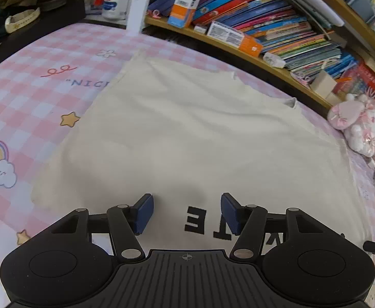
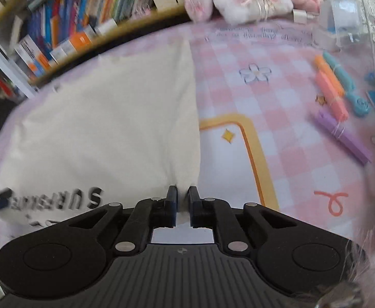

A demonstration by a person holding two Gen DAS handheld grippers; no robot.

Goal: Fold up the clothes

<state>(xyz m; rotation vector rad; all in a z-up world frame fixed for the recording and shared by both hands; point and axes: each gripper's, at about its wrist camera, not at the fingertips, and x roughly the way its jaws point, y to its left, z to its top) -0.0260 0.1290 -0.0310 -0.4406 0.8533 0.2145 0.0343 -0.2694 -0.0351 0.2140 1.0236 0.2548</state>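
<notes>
Our right gripper [image 2: 182, 200] pinches the cream cotton T-shirt's [image 2: 110, 118] near corner while our left gripper [image 1: 187, 211] hovers wide apart above the hem, ready for folding.

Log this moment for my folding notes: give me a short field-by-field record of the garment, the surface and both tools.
garment: cream shirt with black lettering, lying spread flat
surface: pink checked bed sheet
left gripper: jaws open above the shirt near the lettering, nothing between them
right gripper: jaws nearly closed on the shirt's side edge, fabric bunched between them
behind the bed: bookshelf full of books
clutter: pastel clothes pegs on the sheet to the right of the shirt; pink plush toy by the shelf
</notes>
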